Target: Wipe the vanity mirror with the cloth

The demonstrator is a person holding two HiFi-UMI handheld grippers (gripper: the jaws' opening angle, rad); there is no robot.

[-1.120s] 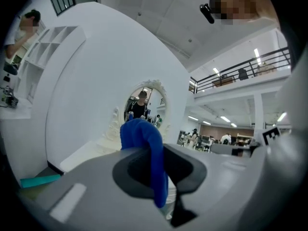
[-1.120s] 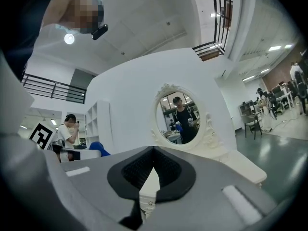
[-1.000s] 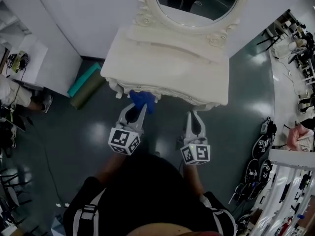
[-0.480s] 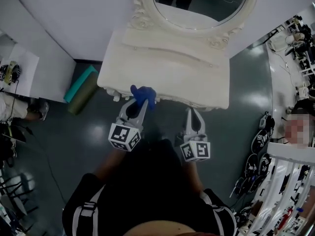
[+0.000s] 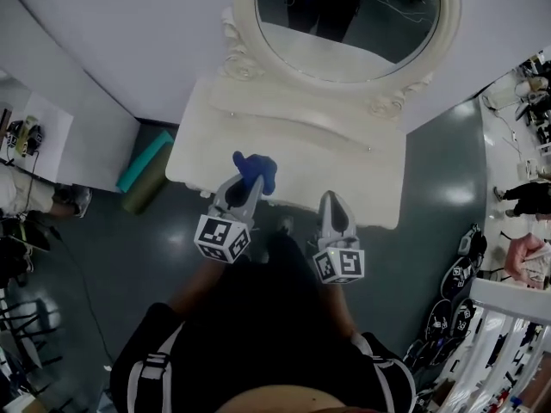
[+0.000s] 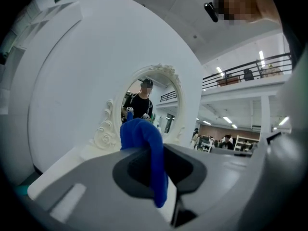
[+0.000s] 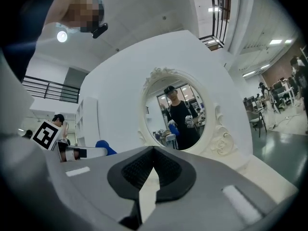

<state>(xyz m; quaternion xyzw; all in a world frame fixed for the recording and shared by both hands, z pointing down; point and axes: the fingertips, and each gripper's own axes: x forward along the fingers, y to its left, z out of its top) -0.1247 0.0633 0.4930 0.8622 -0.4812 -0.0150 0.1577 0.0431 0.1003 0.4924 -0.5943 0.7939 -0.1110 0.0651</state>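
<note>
The oval vanity mirror in its carved white frame stands at the back of the white dressing table. My left gripper is shut on a blue cloth, held over the table's front edge. In the left gripper view the cloth bunches up between the jaws and hangs down, with the mirror ahead. My right gripper is beside it at the table's front, shut with nothing in it. The right gripper view faces the mirror, which reflects the person.
A white wall panel backs the table. A teal and olive rolled mat lies on the dark floor at the left. Shelving with shoes stands at the right. People are at the far left and right edges.
Both grippers have risen and moved forward over the table's front edge toward the mirror, the left one still carrying the blue cloth.
</note>
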